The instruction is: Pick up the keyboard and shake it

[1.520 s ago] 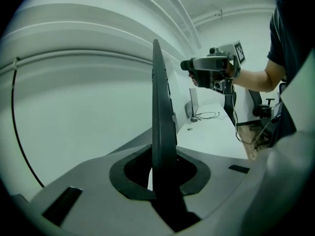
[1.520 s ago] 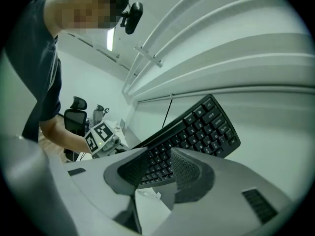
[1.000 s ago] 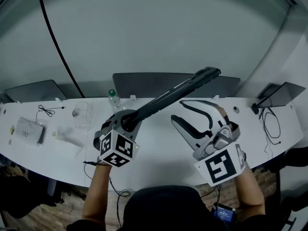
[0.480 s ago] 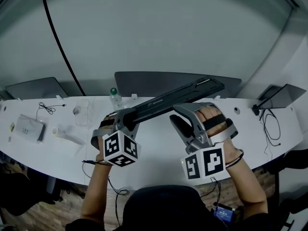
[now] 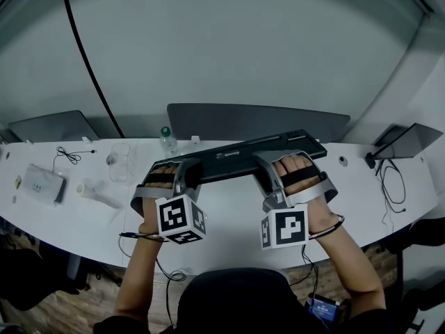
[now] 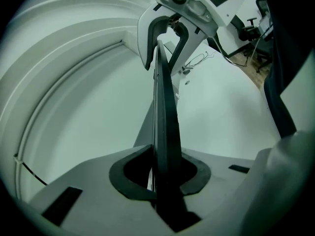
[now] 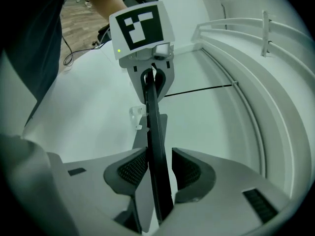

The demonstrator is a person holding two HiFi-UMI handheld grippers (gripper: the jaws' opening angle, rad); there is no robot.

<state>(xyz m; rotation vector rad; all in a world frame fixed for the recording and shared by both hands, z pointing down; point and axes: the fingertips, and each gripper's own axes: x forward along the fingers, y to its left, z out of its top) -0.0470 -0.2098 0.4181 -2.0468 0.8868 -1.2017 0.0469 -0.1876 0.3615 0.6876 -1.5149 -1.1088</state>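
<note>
The black keyboard [image 5: 240, 160] hangs nearly level above the white table [image 5: 229, 214], seen edge-on in both gripper views. My left gripper [image 5: 182, 170] is shut on its left end; in the left gripper view the thin edge [image 6: 165, 122] runs out from between the pressed pads [image 6: 160, 173]. My right gripper [image 5: 281, 156] straddles the right end. In the right gripper view the keyboard [image 7: 155, 132] stands between the jaws [image 7: 158, 168], against the left pad with a gap at the right pad. Each gripper shows at the far end in the other's view [image 6: 165, 26] [image 7: 150, 77].
A small bottle [image 5: 165, 140], a clear cup [image 5: 118, 164] and a white box [image 5: 43, 185] stand at the left of the table. A dark mat [image 5: 257, 120] lies behind the keyboard. A dark tablet [image 5: 407, 136] and a cable [image 5: 393, 183] are at the right.
The keyboard's right end has swung down from pointing up and right to nearly level. My right gripper has moved in and now straddles that end.
</note>
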